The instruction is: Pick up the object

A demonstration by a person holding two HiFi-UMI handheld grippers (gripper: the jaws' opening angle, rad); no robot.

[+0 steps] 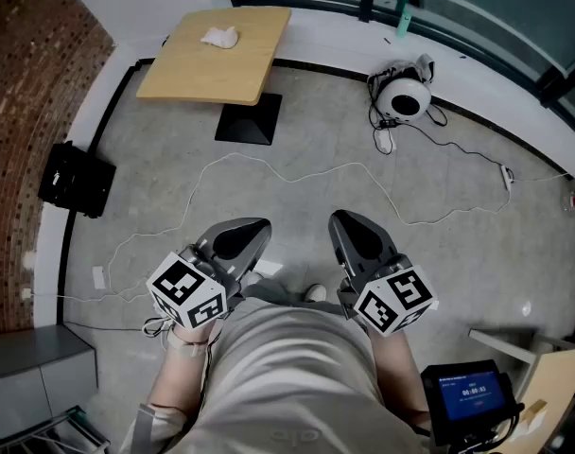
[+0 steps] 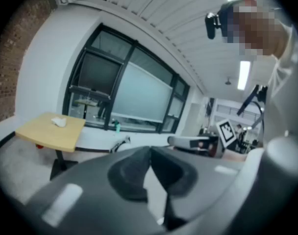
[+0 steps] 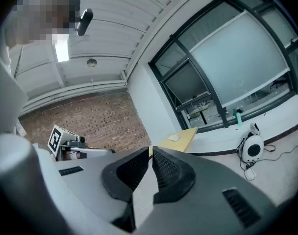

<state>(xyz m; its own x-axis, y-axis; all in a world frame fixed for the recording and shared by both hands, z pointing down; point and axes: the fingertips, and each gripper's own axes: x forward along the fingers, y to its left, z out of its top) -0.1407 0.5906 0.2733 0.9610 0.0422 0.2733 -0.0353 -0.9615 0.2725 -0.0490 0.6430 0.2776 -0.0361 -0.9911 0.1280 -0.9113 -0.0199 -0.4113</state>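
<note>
left claw (image 1: 256, 231) closed; black box (image 1: 75, 180) shows only in head view.

There were 2 grey plastic two-jaw grippers w/ marker cubes, i.e. left gripper (image 1: 254, 231) & right gripper (image 1: 347, 223). Also counted: 1 light wooden square-top table (image 1: 217, 69) w/ black base, 1 crumpled white lump (image 1: 219, 37), 1 black boxy case (image 1: 75, 180), 1 round white device (image 1: 404, 97), 1 teal bottle (image 1: 403, 12) & 1 black handheld unit (image 1: 469, 397) w/ blue screen.
</note>
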